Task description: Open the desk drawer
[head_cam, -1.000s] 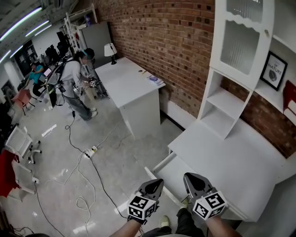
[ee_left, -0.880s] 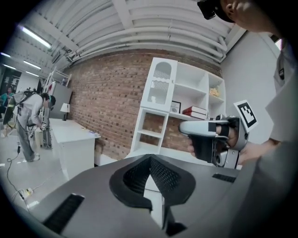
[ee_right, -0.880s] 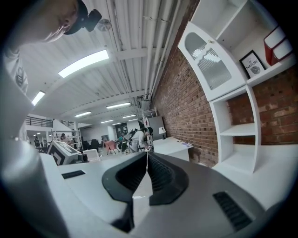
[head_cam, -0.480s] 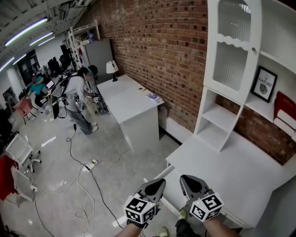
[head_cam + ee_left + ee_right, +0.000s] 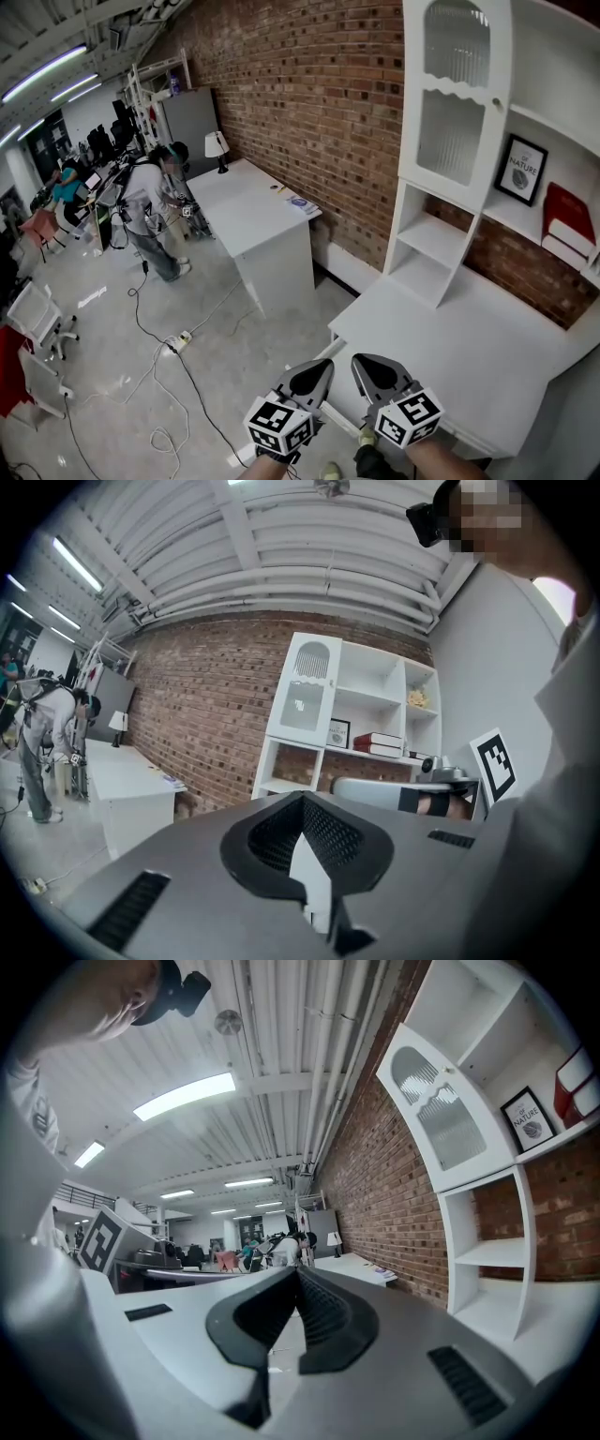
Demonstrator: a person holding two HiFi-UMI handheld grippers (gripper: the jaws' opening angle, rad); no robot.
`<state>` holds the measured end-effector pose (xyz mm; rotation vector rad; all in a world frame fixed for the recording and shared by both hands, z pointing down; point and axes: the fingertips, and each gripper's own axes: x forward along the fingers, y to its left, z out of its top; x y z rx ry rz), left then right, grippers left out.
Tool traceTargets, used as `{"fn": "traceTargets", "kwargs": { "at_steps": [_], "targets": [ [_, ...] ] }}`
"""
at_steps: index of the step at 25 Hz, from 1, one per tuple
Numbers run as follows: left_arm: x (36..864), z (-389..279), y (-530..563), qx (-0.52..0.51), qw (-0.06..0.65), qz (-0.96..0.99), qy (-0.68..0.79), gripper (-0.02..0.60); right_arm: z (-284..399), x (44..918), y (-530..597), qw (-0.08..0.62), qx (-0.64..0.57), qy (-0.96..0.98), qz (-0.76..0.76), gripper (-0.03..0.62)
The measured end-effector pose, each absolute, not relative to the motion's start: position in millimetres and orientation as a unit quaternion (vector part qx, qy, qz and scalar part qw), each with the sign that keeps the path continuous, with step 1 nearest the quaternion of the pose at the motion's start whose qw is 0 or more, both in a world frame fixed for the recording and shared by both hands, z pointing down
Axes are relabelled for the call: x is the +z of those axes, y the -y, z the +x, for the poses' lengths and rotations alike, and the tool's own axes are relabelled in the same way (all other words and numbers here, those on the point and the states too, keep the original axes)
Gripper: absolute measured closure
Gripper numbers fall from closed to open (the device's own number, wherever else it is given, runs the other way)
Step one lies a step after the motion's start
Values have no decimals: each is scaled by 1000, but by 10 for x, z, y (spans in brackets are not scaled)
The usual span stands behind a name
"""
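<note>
The white desk (image 5: 450,337) stands at the right against the brick wall. Its drawer (image 5: 341,394) stands pulled out toward me and shows only as a white strip between and behind the two grippers. My left gripper (image 5: 323,367) and right gripper (image 5: 362,362) are side by side above the drawer, both pointing level and away from me. Each is shut with nothing between its jaws. In the left gripper view the jaws of the left gripper (image 5: 302,799) meet at the tip. The right gripper (image 5: 298,1271) looks the same in its own view.
A white hutch (image 5: 441,234) on the desk holds a framed picture (image 5: 521,169) and red books (image 5: 565,220). Farther along the wall is a second white desk (image 5: 248,211) with a lamp (image 5: 217,145). A person (image 5: 145,211) stands beside it. Cables and a power strip (image 5: 178,339) lie on the floor.
Both grippers have risen, still shut and side by side. The head view has tilted up, so less of the open drawer shows below them.
</note>
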<state>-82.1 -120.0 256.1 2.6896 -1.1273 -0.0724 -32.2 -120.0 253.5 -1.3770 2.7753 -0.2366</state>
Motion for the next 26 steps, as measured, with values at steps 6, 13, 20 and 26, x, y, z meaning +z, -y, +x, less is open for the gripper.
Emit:
{"fn": "traceTargets", "kwargs": {
  "at_steps": [6,13,20,26],
  "targets": [
    [2567,-812,1231,-27,112,916,385,569,-317,2573,1232,13,-81,-892,-445,577],
    [2581,-810,1273,-25,106,914,391,569,-299,2607,1268,9,-85,-891,-447,577],
    [2638,-803,1334,-20,106,912,395,569,-299,2641,1331,5,-84,-891,-446,577],
    [2678,-794,1403,-19,104,911,398,569,-288,2673,1405,5,-82,-891,-446,577]
  ]
}}
